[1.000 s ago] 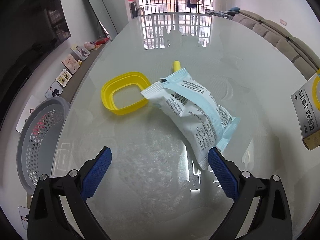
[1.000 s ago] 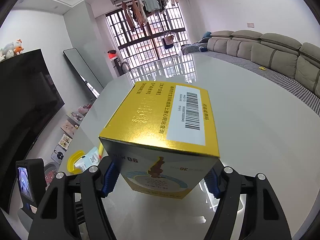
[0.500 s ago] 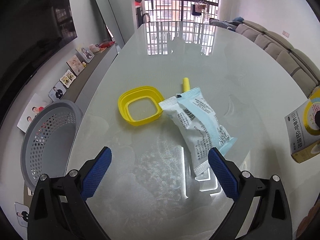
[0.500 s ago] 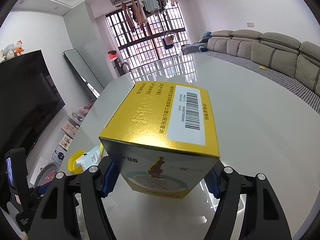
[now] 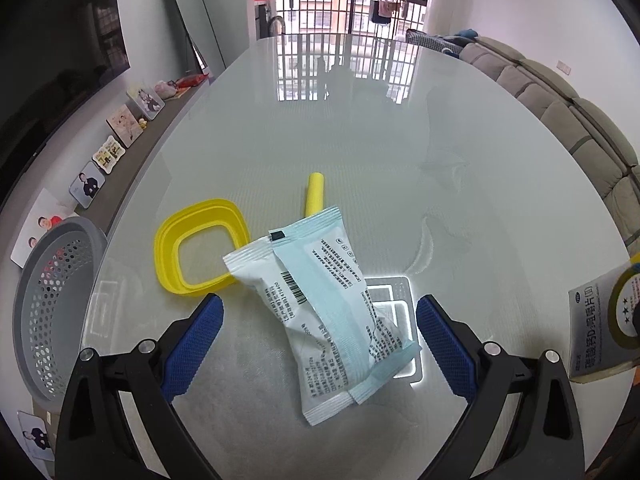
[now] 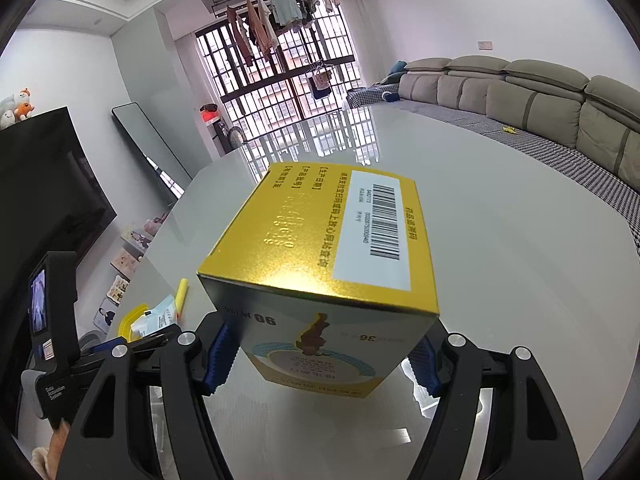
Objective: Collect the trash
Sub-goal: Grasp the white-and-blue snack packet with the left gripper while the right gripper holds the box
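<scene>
The left tool (image 5: 318,338) is wide open around the packet (image 5: 320,320); it should be squeezed mid-packet. The box (image 6: 320,280) is gripped by the right tool (image 6: 320,364); the basket (image 5: 52,312) waits at nine o'clock.

On the counter (image 5: 400,152) a packet (image 5: 324,312) lay between the left tongs' (image 5: 318,344) spread fingers, its far end over a lid frame (image 5: 200,246) to its left, with a tube (image 5: 314,196) behind. A basket (image 5: 48,312) sat off the counter's left edge; a box (image 6: 320,276) stood between the right tongs' (image 6: 320,364) fingers, right of the packet.
</scene>
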{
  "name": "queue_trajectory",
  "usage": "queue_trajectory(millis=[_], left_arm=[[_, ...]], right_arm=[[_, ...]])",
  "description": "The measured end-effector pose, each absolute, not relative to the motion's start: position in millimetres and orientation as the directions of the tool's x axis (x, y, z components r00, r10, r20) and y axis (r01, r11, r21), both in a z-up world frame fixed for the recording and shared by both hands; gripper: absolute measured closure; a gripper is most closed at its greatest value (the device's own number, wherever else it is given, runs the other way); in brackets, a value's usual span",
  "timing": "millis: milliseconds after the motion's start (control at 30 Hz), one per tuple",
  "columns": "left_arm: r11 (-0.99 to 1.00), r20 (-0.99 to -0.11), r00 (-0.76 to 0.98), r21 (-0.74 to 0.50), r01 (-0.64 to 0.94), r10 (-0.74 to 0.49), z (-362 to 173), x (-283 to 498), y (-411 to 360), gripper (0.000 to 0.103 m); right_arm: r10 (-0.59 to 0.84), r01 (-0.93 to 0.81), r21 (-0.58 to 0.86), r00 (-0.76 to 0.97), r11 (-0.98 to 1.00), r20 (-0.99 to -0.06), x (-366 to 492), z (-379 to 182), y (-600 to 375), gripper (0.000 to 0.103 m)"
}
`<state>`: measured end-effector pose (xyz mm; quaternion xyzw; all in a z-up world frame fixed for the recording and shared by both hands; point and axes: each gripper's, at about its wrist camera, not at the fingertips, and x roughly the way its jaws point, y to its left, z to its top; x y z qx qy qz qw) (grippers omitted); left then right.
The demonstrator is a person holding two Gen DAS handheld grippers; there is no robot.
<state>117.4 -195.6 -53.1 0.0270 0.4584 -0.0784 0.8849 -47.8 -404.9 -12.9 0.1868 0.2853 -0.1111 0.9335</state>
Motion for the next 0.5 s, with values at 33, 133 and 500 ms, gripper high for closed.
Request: queue_trajectory(millis=[33,133,500], left_arm=[[0.987,-0.819,0.564,-0.014,0.159,-0.103,-56.6,120.0,-197.1,0.008],[0.987,-0.823,0.562,0.005,0.158,-0.086,-63.7,122.5,-196.7,0.011],[0.979,-0.823,0.551,-0.028,0.203,-0.138,-67.1,105.7,-170.0,0.047]], right_arm=[[-0.101,0.315,0.286,0.811,0.905,-0.576,-47.7,-13.5,-404.2,0.035],[-0.101,0.317,0.286,0.81,0.904,-0.578,-48.3,-15.4,-401.3,0.035],[-0.098,0.311,0.279,0.808,0.909,-0.581,-46.5,-11.5,-400.6,0.035]])
